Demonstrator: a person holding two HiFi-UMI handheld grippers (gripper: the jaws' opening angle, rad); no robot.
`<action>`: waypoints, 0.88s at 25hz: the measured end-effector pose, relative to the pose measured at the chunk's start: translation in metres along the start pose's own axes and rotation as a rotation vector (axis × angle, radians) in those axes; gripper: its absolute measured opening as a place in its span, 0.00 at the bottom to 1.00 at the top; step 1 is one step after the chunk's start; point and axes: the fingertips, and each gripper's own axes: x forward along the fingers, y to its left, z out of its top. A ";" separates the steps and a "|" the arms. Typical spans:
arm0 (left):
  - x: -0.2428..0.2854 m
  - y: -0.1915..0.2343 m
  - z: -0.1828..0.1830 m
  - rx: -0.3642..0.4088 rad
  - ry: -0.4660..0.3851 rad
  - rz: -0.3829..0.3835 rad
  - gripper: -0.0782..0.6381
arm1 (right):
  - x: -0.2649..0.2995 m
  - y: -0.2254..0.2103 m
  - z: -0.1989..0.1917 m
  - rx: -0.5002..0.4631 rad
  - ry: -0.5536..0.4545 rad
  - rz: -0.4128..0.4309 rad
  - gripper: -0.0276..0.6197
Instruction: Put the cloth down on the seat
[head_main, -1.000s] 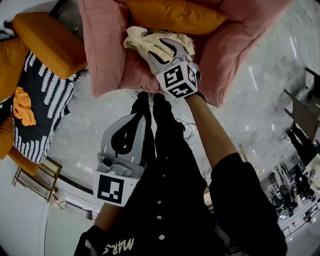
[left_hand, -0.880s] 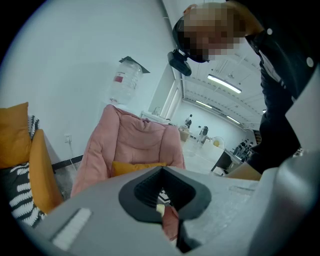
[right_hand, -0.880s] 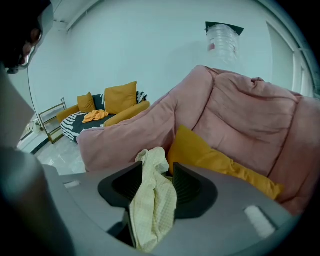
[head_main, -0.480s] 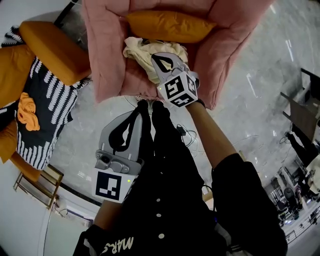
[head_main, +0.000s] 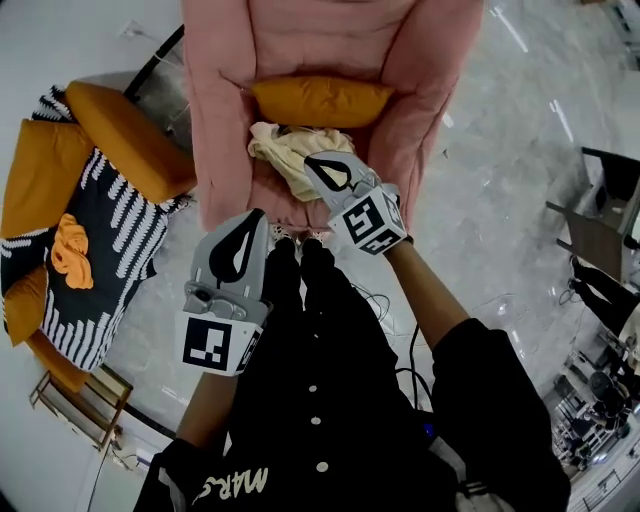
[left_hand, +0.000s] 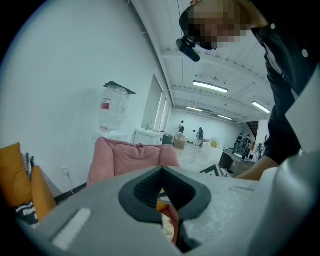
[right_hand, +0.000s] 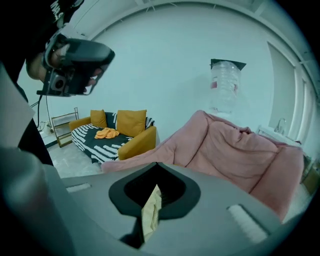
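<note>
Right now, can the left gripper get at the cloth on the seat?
Probably yes: the cloth lies uncovered on the pink armchair seat, the left gripper hangs near its front edge, and the right gripper covers only the cloth's other side.

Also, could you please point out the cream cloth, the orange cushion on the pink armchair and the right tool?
Crumpled cream cloth (head_main: 280, 150), head view: middle of its folds.
Plump orange fabric cushion (head_main: 320, 100), head view: centre of its top face.
Grey right tool (head_main: 312, 163), head view: between its closed tips.
</note>
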 end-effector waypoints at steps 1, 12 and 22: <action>0.000 0.001 0.004 0.002 -0.006 0.002 0.11 | -0.010 0.000 0.007 0.000 -0.009 -0.004 0.09; -0.015 -0.009 0.047 0.072 -0.057 -0.013 0.11 | -0.119 -0.016 0.092 0.080 -0.171 -0.116 0.09; -0.038 -0.001 0.076 0.099 -0.123 0.026 0.11 | -0.186 -0.033 0.130 0.199 -0.312 -0.265 0.09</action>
